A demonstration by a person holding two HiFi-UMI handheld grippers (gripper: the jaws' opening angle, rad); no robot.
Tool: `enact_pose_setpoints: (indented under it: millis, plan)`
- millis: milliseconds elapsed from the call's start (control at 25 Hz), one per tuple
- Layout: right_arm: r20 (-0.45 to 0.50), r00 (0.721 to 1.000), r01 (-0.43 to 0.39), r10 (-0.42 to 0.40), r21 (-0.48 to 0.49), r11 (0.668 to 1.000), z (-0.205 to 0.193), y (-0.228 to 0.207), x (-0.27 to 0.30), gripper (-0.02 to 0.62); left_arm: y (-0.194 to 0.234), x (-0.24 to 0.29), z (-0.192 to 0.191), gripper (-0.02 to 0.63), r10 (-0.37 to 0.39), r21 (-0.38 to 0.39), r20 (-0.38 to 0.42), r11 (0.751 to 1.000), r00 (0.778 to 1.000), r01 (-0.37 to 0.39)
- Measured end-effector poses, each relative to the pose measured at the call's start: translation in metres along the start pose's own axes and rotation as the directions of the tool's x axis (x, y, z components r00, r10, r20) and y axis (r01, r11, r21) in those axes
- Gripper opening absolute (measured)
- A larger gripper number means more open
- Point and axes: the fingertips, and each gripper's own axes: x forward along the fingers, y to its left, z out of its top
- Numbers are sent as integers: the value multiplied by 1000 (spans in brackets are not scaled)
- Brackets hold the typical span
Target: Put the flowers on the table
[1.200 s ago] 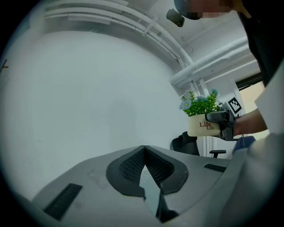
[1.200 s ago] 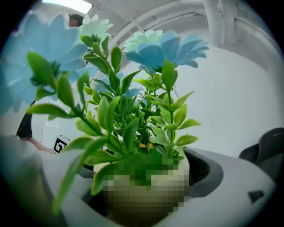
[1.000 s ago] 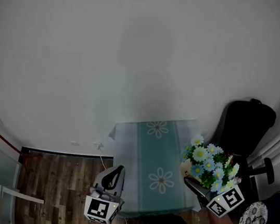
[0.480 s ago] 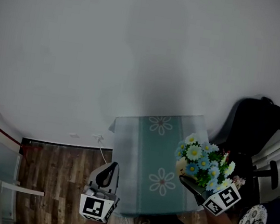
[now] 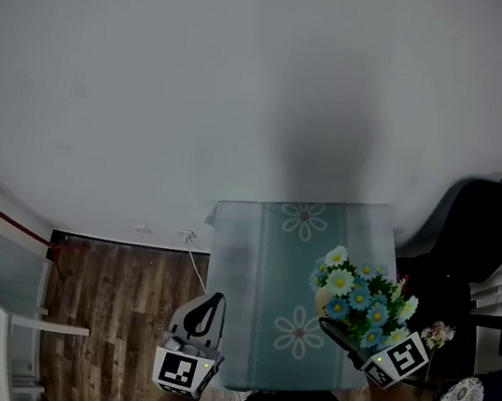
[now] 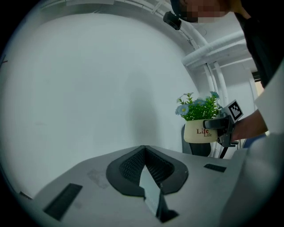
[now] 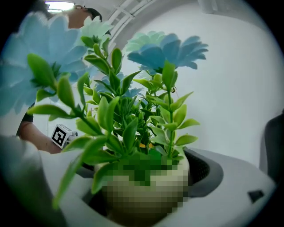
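Right gripper [image 5: 336, 329] pinching cream pot of flowers [image 5: 360, 297], above green-striped surface [image 5: 259, 272], probably not touching it. Left gripper [image 5: 209, 306] pressed together, empty, beside surface edge, over wooden floor [image 5: 121, 306].

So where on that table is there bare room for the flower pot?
The whole table is bare, from the far edge to the near edge, widest left of the flowers that the right gripper holds. It is tighter at the right edge, by the black chair.

pot [image 7: 146, 195] surface blurred, table [image 5: 263, 244] corner hidden behind flowers [image 5: 358, 297]
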Motion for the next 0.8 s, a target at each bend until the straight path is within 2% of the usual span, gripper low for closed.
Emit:
enact_pose_setpoints:
  millis: [400,800]
  plan:
    - [-40,999,-19,20,26,999,-45,-17,23,546,-7,43,-27,5,-24,-6,-40,1000,999,23]
    - [-87,996,-17,21,45,999,-89,-40,47,546,-5,80,-59,5,-21,-57,-66,998,998,17]
